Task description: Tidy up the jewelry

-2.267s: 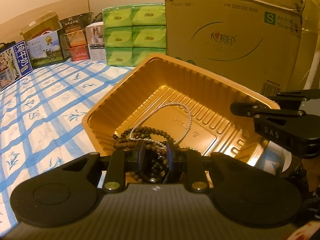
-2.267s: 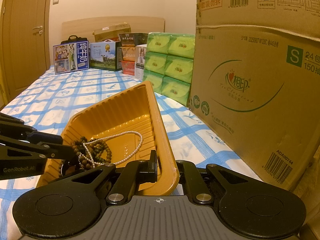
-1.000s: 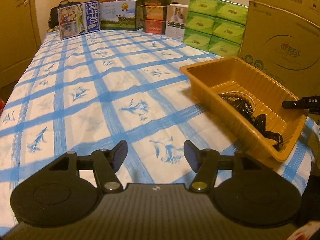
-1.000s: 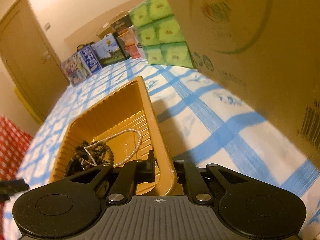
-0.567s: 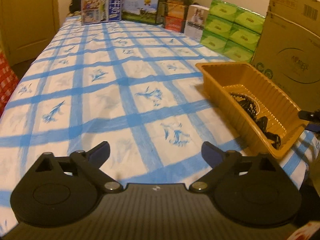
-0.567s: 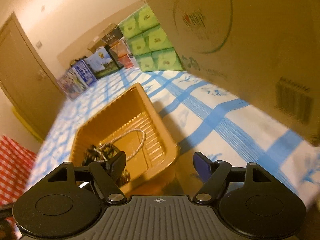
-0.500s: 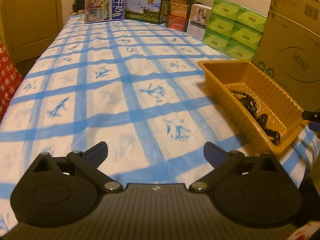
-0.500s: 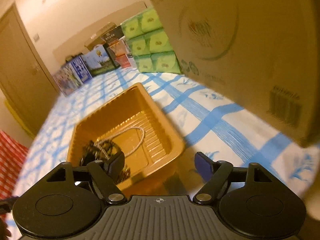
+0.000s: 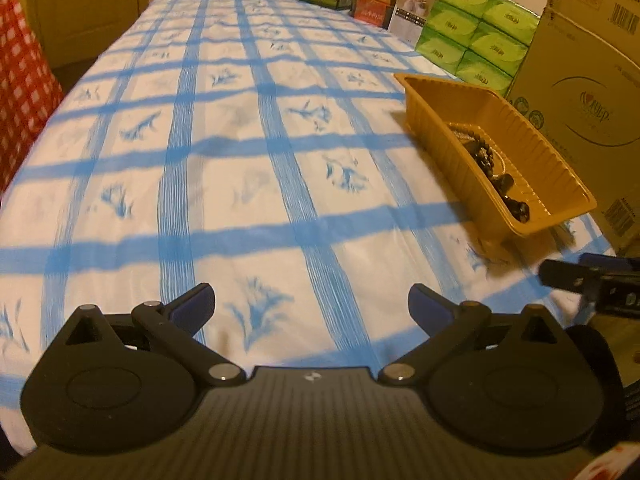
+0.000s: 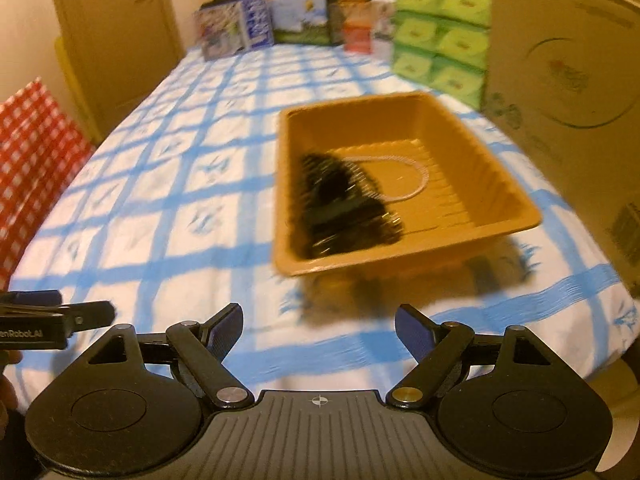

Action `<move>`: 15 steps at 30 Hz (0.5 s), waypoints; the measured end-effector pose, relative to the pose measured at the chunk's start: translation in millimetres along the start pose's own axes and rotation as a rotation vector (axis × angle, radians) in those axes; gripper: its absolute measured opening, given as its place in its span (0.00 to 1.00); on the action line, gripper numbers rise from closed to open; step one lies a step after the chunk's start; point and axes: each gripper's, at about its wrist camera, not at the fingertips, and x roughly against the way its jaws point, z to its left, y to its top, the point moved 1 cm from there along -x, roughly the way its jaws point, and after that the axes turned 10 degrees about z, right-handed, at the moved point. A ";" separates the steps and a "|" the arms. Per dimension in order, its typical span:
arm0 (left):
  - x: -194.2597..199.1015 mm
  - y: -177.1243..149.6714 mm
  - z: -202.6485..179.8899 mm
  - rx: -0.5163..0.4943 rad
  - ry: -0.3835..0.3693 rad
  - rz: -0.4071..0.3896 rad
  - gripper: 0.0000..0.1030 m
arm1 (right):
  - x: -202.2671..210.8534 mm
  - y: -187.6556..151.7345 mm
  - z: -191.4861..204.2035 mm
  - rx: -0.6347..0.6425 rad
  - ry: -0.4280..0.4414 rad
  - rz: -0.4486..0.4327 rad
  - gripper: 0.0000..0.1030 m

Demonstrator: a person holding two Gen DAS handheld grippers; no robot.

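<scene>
The jewelry (image 10: 344, 196), dark bead strands and a pale chain, lies in the gold tray (image 10: 516, 216) on the checked bed (image 9: 240, 168), beside a cardboard box (image 9: 592, 112). Both the left gripper (image 9: 311, 304) and right gripper (image 10: 319, 326) hang apart from the tray with jaws wide and empty, the right's having just been opening. The sorting looks finished; any next move would call for spotting stray pieces.

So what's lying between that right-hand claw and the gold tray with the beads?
Nothing but bare blue-checked bedsheet. In the right wrist view the open right gripper hangs short of the gold tray, with only cloth and the tray's shadow between.
</scene>
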 end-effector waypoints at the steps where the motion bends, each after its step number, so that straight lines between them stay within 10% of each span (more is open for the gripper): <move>1: 1.1 -2.6 -0.8 0.005 -0.004 0.005 0.99 | -1.3 -1.3 3.5 0.004 0.004 0.011 0.81; 15: 6.9 -14.9 -15.7 0.031 0.006 0.025 0.99 | -5.1 -7.4 25.5 0.047 -0.010 0.080 0.81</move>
